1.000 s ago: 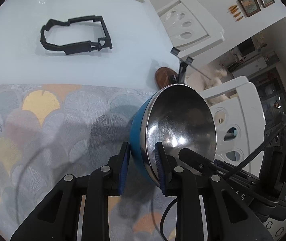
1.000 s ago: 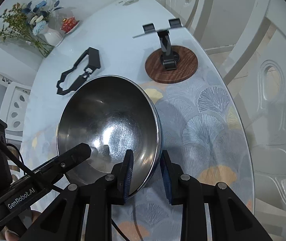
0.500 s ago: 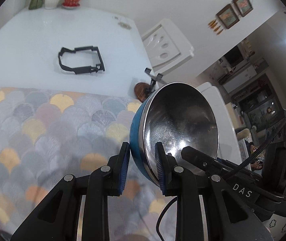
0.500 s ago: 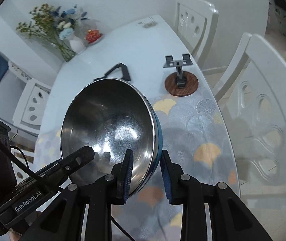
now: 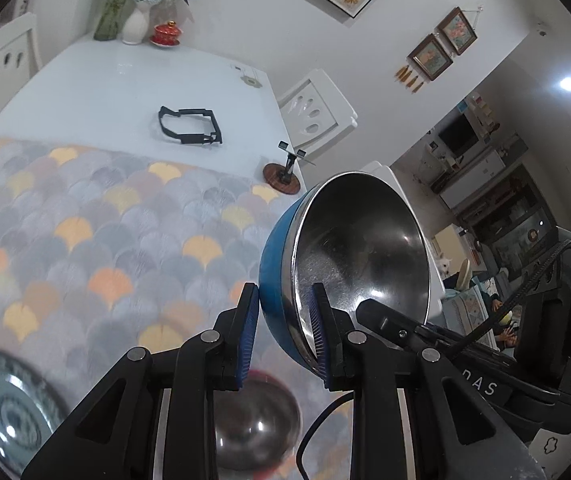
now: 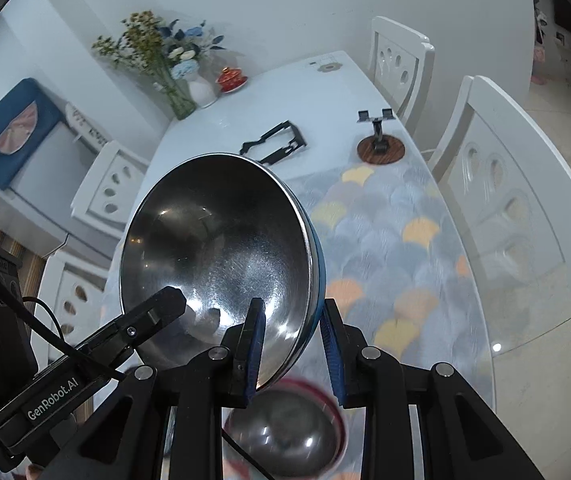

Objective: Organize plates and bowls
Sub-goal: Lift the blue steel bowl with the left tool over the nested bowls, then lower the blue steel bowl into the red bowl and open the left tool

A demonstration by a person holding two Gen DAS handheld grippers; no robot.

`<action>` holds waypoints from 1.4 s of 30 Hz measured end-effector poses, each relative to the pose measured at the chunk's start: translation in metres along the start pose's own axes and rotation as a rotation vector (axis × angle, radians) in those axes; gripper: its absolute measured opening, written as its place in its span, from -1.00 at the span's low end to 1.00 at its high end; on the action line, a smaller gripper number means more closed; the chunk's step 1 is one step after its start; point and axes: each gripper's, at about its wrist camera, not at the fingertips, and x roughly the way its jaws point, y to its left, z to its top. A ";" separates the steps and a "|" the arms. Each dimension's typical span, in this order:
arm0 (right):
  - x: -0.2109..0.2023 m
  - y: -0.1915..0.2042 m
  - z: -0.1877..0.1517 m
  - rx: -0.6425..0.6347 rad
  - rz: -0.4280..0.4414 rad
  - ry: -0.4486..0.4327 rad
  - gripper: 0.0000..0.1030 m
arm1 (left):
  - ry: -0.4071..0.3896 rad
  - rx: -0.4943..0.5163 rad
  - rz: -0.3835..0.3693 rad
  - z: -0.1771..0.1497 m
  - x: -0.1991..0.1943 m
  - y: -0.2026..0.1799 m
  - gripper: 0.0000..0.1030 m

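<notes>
Since a second ago both claws have lifted the bowl well above the table; more of the room and wall now shows, and a second bowl and a plate have come into sight at the bottom of the frames.

The left claw (image 5: pixel 283 326) is closed narrow on the rim of the blue bowl (image 5: pixel 359 248), one pad outside on the blue wall, one inside on the steel. The right claw (image 6: pixel 292 346) grips the opposite rim of the same bowl (image 6: pixel 217 256) in the same way. So the bowl hangs tilted in the air between them.

Below it, at the lower middle of the frame, a red-rimmed bowl (image 6: pixel 285 428) stands on the patterned cloth (image 5: pixel 97 240). A patterned plate (image 5: pixel 5 404) lies at the lower left.

I think the step is carrying the blue bowl for stacking. The next move probably needs levelling it, lowering it over the red-rimmed bowl, and opening both claws together.
</notes>
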 end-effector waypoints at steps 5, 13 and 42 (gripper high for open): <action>-0.016 0.006 -0.042 -0.020 -0.016 0.008 -0.45 | -0.010 -0.013 -0.011 -0.039 -0.021 0.001 -0.57; -0.010 -0.003 -0.094 0.002 -0.024 0.095 -0.44 | 0.036 -0.049 0.014 -0.095 -0.025 0.012 -0.56; 0.056 -0.026 -0.129 0.058 -0.061 0.235 -0.43 | 0.133 -0.014 0.135 -0.121 0.021 0.040 -0.56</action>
